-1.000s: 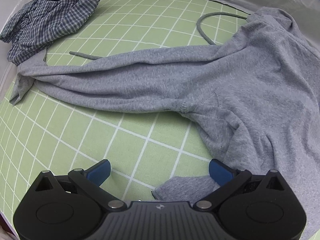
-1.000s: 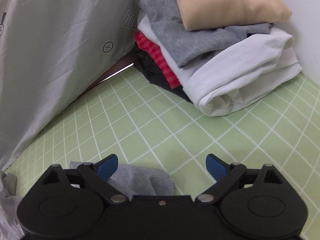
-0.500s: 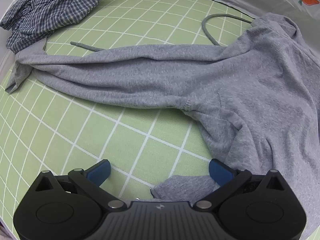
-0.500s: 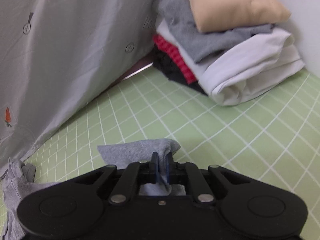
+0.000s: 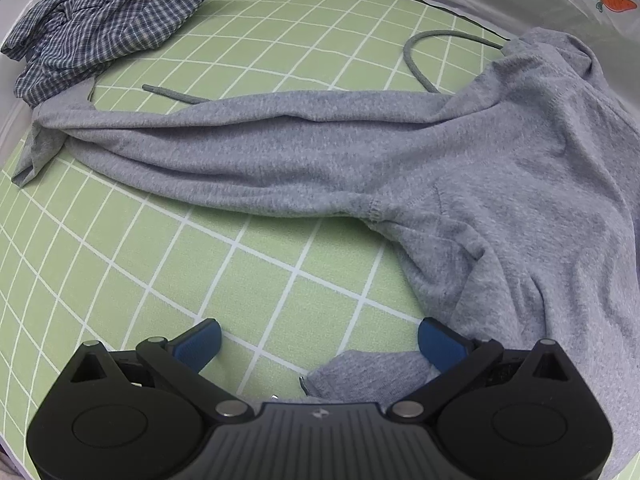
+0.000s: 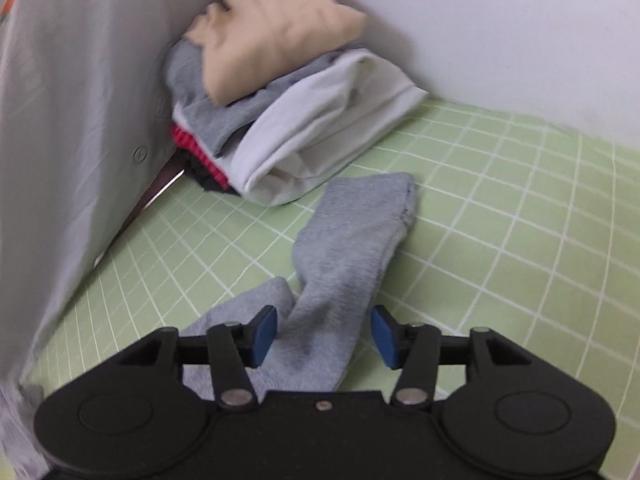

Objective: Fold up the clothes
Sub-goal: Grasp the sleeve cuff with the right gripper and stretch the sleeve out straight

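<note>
Bare green mat (image 5: 168,264) is seen in front of the left gripper (image 5: 318,346), so room is left there. Farther on, the way is blocked by the grey hoodie (image 5: 500,184), and the far left corner is filled by a checked shirt (image 5: 104,20). In the right wrist view, the corner is taken up by a pile of folded clothes (image 6: 288,92), with a grey sheet (image 6: 72,128) hung on the left. Open mat is left on the right.
</note>
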A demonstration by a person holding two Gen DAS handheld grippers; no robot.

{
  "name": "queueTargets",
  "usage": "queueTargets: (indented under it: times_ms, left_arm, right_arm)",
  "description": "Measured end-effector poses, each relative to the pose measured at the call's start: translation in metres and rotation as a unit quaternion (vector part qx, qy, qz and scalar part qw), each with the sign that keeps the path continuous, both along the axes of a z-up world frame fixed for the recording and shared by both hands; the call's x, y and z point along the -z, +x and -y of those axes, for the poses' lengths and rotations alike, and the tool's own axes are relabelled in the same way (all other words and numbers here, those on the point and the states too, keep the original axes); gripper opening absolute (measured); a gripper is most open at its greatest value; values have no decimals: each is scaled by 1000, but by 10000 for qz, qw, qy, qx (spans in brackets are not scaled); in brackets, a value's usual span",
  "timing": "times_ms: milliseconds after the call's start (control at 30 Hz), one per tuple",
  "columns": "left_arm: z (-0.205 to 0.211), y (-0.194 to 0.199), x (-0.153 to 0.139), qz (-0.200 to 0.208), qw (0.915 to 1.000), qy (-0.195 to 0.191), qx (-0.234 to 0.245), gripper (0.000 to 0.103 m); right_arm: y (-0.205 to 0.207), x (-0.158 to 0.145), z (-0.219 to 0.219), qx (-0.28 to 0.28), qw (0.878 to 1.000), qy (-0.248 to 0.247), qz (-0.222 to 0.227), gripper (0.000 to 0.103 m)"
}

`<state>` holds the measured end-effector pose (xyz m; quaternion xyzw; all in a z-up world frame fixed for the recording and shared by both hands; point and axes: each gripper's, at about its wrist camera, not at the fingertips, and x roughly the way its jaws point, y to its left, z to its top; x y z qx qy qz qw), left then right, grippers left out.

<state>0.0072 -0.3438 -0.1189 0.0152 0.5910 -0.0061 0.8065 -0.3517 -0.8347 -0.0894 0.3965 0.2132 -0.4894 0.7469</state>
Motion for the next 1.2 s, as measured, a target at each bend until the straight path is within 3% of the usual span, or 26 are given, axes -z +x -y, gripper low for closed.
queueTargets:
  times_ms: [67, 200, 367, 400, 433, 467, 500, 567, 700, 933, 1100, 1200]
  left_arm:
    - [0, 1, 0, -30, 10000, 0, -14, 103]
    - [0, 2, -1, -75, 10000, 0, -44, 103]
    - [0, -1, -2, -63, 9999, 0, -159, 103]
    - [-1, -1, -2, -58, 9998, 0, -183, 103]
    - [-1, -2, -2, -54, 9998, -1, -203, 103]
    - [-1, -2, -2, -48, 9998, 0, -209, 103]
    - [-1, -2, -2, -43, 9998, -1, -209, 103]
    - [-1, -2, -2, -38, 9998, 0, -209, 103]
    - [-1, -2, -2, -26, 9998, -1, -208, 103]
    - [-3, -4, -1, 29, 9999, -2, -166, 103]
    - [-4, -3, -1, 18, 10000, -4, -90, 103]
    - [-4, -2, -1, 12, 10000, -4, -49, 103]
  right_arm:
    - [-11, 4, 7, 328, 9991, 112, 263, 64]
    - [-17, 10, 29, 593, 9977, 89, 312, 74]
    - [-8, 29, 63, 577, 9953, 513, 585, 71]
    - [-4, 30, 67, 483, 9960, 535, 522, 59]
    - [0, 31, 71, 380, 9968, 541, 454, 29]
    - [4, 29, 75, 254, 9977, 498, 377, 16]
    - [7, 25, 78, 163, 9987, 388, 288, 10]
    - [6, 7, 79, 197, 9995, -236, 40, 7]
    - [-2, -12, 85, 500, 9946, -877, -247, 7]
    - [-29, 20, 75, 1109, 9924, -224, -484, 10]
    - [-39, 29, 61, 1251, 9887, -34, -821, 15]
    - [-41, 29, 55, 1254, 9868, 2, -1028, 32]
